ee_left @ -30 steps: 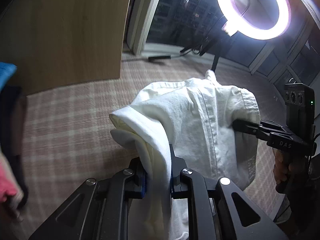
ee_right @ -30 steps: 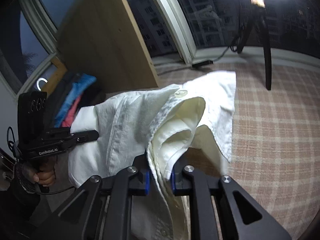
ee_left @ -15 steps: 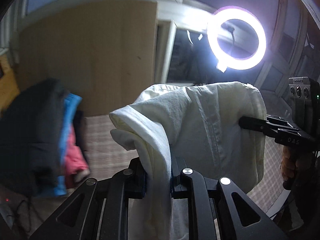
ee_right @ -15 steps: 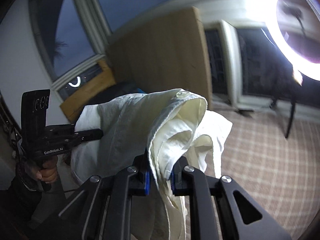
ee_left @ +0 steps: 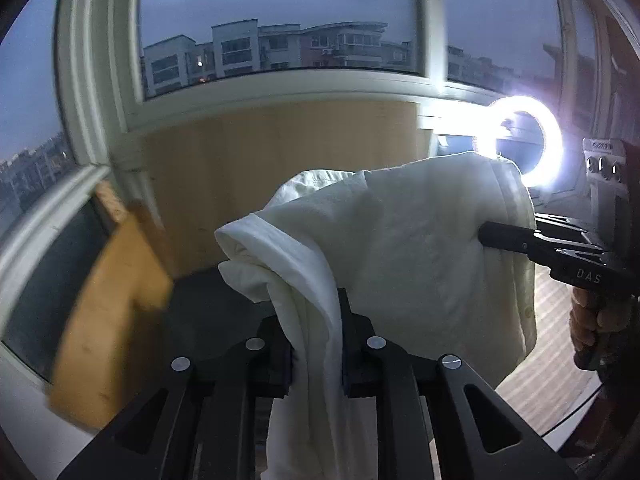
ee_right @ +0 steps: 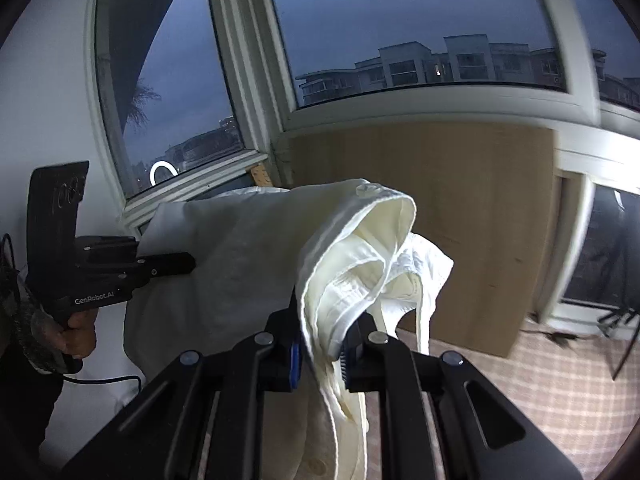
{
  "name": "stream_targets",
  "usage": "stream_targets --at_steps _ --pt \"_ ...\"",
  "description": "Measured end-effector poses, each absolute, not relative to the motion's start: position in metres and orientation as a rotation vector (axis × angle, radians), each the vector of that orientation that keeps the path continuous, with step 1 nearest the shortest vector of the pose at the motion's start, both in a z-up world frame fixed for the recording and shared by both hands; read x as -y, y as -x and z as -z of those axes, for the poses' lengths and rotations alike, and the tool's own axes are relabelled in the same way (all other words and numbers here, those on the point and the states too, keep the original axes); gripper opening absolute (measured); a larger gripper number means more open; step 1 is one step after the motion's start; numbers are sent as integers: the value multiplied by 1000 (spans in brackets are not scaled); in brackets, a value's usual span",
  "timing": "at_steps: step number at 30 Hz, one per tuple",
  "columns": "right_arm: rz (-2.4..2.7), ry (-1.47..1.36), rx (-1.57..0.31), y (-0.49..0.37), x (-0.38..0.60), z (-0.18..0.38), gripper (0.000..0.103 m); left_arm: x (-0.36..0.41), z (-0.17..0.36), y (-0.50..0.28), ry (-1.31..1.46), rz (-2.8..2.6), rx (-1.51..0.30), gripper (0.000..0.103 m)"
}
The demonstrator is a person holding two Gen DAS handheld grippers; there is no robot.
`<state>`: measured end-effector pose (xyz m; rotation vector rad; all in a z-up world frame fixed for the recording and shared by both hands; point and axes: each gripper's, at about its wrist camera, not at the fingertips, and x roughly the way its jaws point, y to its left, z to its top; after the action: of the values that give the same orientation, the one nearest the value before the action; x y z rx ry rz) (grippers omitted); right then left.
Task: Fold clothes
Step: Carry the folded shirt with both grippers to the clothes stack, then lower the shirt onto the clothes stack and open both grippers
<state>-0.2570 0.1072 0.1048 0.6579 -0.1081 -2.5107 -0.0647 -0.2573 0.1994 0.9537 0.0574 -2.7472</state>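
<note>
The shirt (ee_left: 400, 248) is white and soft, with many wrinkles. It is held up in the air in the middle of both frames, in front of a big window (ee_left: 280, 20) and a wood panel (ee_left: 260, 168).

The left tool (ee_left: 316, 344) sits at the bottom middle of its frame. Its two fingers are squeezed tight on a thick hemmed edge of the shirt, and the cloth hangs down between them. The right tool (ee_right: 320, 344) is at the bottom middle of its own frame. It is clamped on the bunched collar part, where a small white button (ee_right: 366, 189) shows on top.

The shirt stretches from one tool to the other and sags in loose folds. A ring light (ee_left: 524, 146) glows bright at the right of the left view, just behind the shirt's top edge. A checked carpet (ee_right: 560, 380) shows in the lower right of the right view.
</note>
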Motion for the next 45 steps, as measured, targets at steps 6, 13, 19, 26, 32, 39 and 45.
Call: stream_targets --at_steps 6,13,19,26,32,39,45 --pt "2503 -695 108 308 -33 -99 14 341 -188 68 -978 2704 -86 15" --pt "2506 -842 101 358 6 -53 14 403 -130 91 -1097 2683 -143 18" --pt "2481 -1069 85 397 13 16 22 442 -41 133 -1293 2565 -261 43" --pt "2452 -1094 176 379 -39 3 45 453 -69 104 -1156 2525 -266 48" --pt "2531 -767 78 356 -27 -50 45 417 -104 83 -938 2652 -176 47" --pt "2557 -932 -248 432 43 11 43 420 -37 145 -1167 2532 -115 49" --pt "2516 -1011 -135 443 33 43 43 439 -5 151 -1161 2604 -254 53"
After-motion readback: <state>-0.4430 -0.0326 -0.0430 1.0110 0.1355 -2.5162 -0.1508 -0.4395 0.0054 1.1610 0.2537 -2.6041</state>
